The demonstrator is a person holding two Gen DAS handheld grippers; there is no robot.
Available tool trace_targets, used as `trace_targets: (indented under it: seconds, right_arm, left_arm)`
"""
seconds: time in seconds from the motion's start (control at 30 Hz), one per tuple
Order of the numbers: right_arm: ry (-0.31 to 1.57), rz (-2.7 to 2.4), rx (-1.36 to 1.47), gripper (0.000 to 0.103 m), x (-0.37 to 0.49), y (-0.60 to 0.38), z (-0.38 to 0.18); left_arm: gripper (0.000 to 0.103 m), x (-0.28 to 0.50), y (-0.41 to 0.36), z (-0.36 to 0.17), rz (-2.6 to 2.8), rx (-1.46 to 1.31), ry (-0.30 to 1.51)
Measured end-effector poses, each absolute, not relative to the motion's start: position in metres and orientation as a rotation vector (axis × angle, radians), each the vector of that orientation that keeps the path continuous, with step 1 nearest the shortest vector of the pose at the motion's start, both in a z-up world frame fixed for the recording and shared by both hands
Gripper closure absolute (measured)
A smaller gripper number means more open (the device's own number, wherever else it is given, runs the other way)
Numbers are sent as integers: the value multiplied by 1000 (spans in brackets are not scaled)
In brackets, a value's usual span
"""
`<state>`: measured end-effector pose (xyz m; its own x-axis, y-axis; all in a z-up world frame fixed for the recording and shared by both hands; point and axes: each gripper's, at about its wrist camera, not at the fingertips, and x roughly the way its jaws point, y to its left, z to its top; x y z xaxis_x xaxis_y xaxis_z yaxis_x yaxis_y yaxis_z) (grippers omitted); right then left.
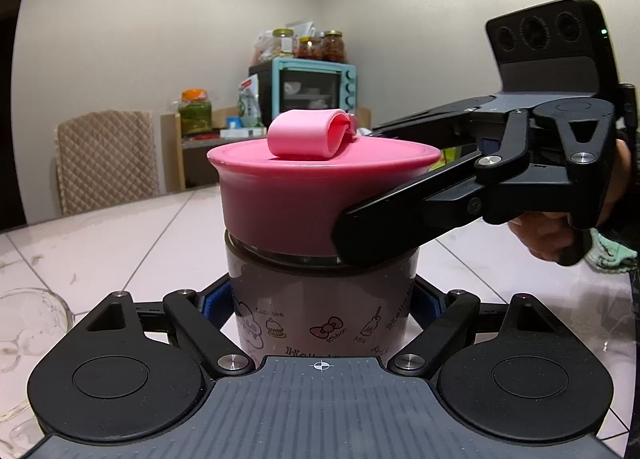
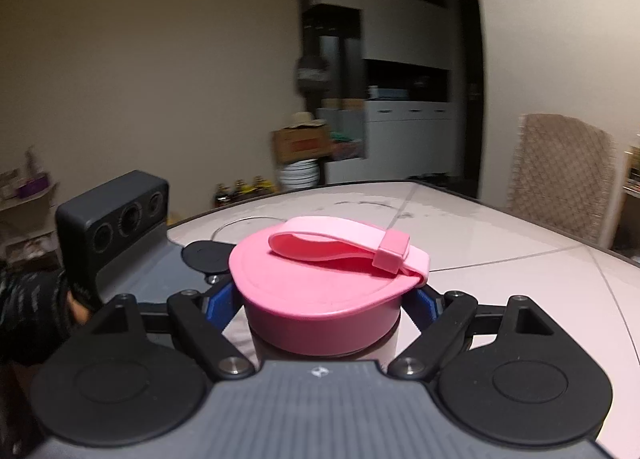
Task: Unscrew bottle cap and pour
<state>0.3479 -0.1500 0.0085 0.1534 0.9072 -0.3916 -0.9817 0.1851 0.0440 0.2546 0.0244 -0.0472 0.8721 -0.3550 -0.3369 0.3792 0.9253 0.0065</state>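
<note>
Set on a pale tiled table (image 1: 120, 227), ahead of both tools. Standing upright on it, a bottle (image 1: 320, 299) with cartoon print, clamped round its body by the left gripper (image 1: 320, 315), blue pads pressed to either side. Seated on top, a wide pink cap (image 1: 304, 199) with a paler pink carry loop (image 1: 308, 135) folded across it; no gap visible between cap and bottle neck beyond a thin dark ring, so probably not yet off. Clamped on the cap from the right side, the right gripper (image 2: 320, 307), one finger lying along the cap's near flank in the left view, blue pads at both sides of the cap in its own view. Blurred room behind in the right view, which fits a twist under way. Off to the left gripper's lower left, a clear glass (image 1: 28, 323), apparently empty, likely the pouring target.

Judged stage: early. Bottle steadied, cap gripped, unscrewing in hand. Left to do: finish loosening, lift cap away, tip bottle over glass.
</note>
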Motion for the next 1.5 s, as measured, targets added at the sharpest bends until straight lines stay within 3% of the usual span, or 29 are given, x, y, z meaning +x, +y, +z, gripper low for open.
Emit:
trace_targets:
  seconds: [0.43,0.53,0.63,1.1,1.5]
  right_arm:
    - [377,1445,-251,18,350,-158,17]
    - [358,1384,-261,6,342,-160,17]
    - [339,1363,-245,5,336,-165,18]
    - [282,899,-60,1,274,-179,15]
    - [267,729,-72,1,274,-141,-1]
  left_arm:
    - [13,254,27,-48,-385,77,338]
    - [13,254,26,-48,-385,78,337]
    - [13,254,26,-48,-385,79,337]
    - [13,254,27,-49,-386,79,337]
    - [13,254,27,-48,-387,78,337]
